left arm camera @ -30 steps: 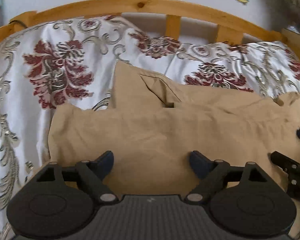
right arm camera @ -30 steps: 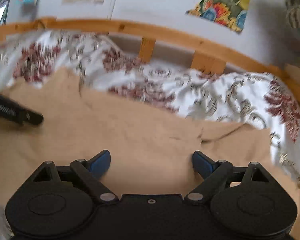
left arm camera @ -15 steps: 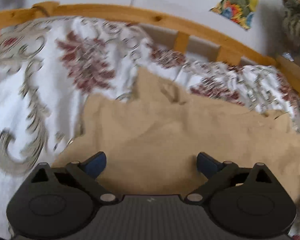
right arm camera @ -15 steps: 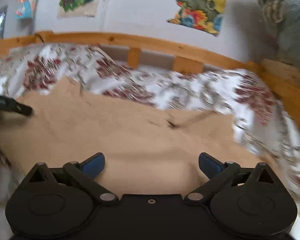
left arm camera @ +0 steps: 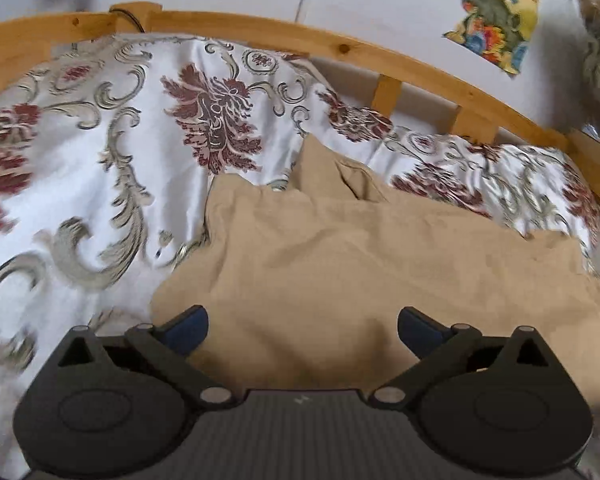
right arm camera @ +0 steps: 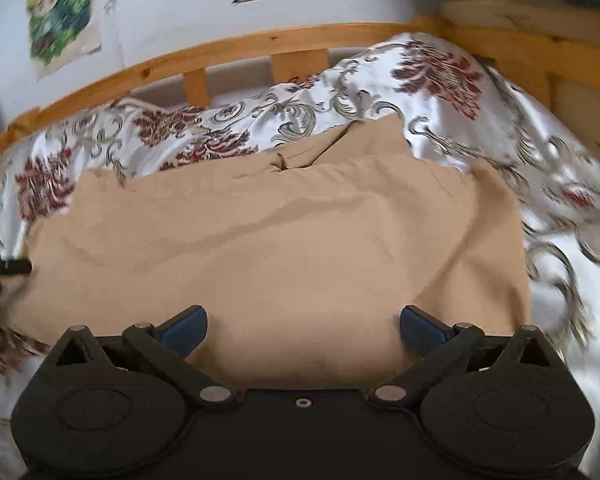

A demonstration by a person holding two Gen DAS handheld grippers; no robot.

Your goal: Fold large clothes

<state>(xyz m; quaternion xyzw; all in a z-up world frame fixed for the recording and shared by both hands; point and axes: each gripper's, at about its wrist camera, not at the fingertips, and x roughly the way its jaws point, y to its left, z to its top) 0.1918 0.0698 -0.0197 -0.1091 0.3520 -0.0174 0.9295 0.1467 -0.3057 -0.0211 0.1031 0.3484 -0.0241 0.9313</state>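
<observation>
Tan garment lying folded over on a floral satin bedspread, its layers stacked into a rough rectangle with one corner poking out at the far edge. We judge the fold partly done: edges are uneven and at least one further fold seems left. We hold the left gripper and right gripper above the near edge; the left's jaws are opening, the right's spread wide, neither holding cloth. Behind, a wooden bed rail meets a pale wall with posters.
</observation>
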